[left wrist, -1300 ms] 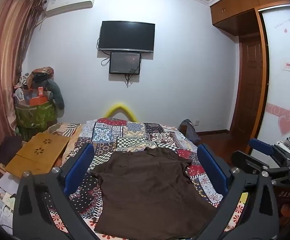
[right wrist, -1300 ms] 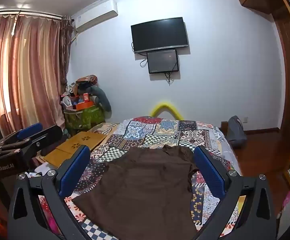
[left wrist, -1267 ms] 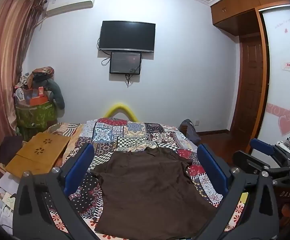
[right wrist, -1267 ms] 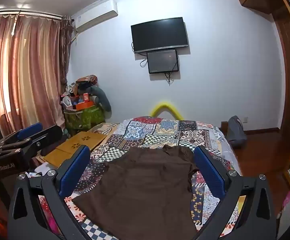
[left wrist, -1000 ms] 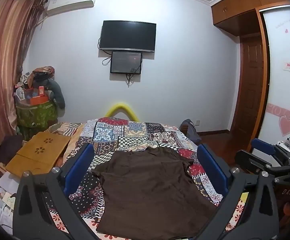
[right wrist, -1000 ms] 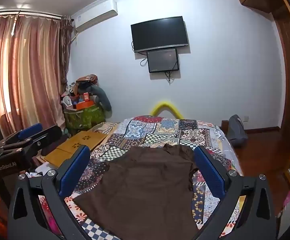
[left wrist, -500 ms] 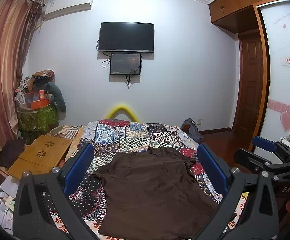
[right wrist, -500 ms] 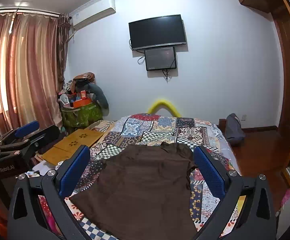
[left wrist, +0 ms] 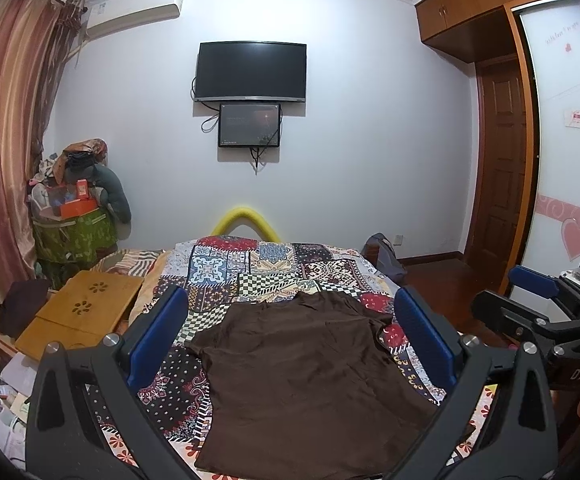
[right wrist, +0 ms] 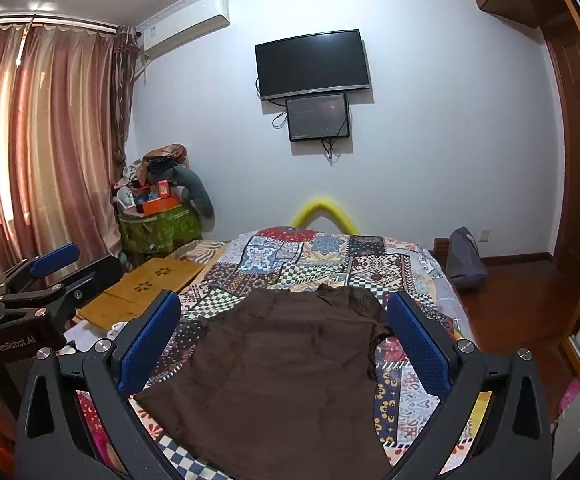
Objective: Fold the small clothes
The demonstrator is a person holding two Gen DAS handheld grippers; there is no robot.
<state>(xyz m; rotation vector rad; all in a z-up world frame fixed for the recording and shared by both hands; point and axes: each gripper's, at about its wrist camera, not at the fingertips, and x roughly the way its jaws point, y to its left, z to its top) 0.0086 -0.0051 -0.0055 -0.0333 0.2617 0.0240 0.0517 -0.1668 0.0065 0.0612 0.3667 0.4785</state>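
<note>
A brown short-sleeved shirt (left wrist: 314, 376) lies spread flat on the patchwork bedspread (left wrist: 249, 268), collar toward the far wall; it also shows in the right wrist view (right wrist: 285, 368). My left gripper (left wrist: 290, 320) is open and empty, held above the near end of the bed with its blue pads either side of the shirt. My right gripper (right wrist: 283, 320) is open and empty, likewise held above the shirt. The right gripper also shows at the right edge of the left wrist view (left wrist: 538, 300), and the left gripper at the left edge of the right wrist view (right wrist: 49, 272).
A wooden lap desk (left wrist: 81, 312) lies left of the bed. A green bin piled with things (left wrist: 73, 220) stands in the far left corner by the curtain (right wrist: 41, 152). A grey bag (right wrist: 464, 256) sits on the floor right of the bed. A door (left wrist: 502, 168) is at the right.
Both grippers have drifted slightly, with the view rising a little and the shirt sitting lower and nearer in frame. The shirt has not moved and both jaws stay open.
</note>
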